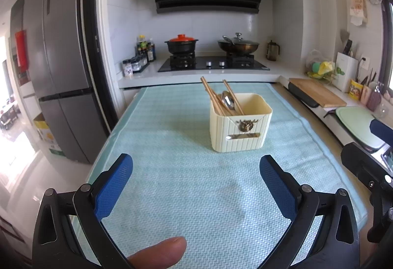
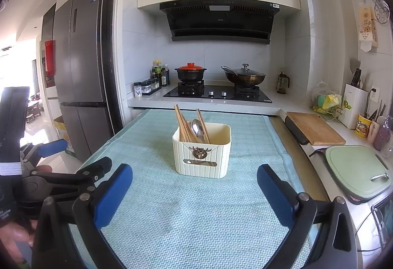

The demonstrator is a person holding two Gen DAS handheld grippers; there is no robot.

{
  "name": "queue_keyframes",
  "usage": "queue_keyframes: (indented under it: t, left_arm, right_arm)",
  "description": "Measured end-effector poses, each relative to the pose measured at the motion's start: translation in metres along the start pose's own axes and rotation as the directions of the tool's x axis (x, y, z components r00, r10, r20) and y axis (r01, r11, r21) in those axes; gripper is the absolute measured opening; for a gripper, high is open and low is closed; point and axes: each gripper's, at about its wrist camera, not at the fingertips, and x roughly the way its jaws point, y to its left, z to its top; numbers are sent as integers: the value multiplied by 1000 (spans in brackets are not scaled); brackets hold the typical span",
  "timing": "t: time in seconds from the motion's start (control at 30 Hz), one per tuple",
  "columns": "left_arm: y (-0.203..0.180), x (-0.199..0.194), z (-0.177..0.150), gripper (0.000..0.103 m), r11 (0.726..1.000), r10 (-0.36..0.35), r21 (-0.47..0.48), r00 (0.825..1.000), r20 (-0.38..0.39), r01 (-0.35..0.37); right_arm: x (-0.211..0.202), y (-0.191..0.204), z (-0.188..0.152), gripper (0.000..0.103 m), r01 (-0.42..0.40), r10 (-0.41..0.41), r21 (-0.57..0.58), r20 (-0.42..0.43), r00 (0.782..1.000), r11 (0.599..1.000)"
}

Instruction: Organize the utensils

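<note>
Nearest the left wrist camera, a fingertip (image 1: 159, 253) pokes in at the bottom edge, between the arms of the left tongs (image 1: 196, 167). Those tongs are spread wide and grip nothing, hanging over a pale blue towel (image 1: 172, 195) that covers the tabletop. Well ahead of them and a little right of centre, a cream holder (image 1: 240, 126) stands upright on the towel, with wooden chopsticks (image 1: 212, 95) and a metal spoon (image 1: 227, 99) leaning in its left side.

From the right wrist camera, the right tongs (image 2: 194, 174) are likewise wide open and empty above the towel (image 2: 184, 219). The holder (image 2: 202, 149) sits straight ahead, between the line of the two blue fingers, apart from both. Chopsticks (image 2: 181, 124) and spoon (image 2: 197, 127) stick out of it. At the left edge the left tongs (image 2: 52, 147) show.
</note>
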Motion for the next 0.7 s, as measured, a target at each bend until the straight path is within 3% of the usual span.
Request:
queue_keyframes:
  t: [0.7]
  left_arm:
    - [1, -2, 0, 103, 1000, -1, 4, 1000, -3, 1]
  right_arm:
    - [2, 0, -1, 103, 1, -1, -4, -8, 1000, 1000]
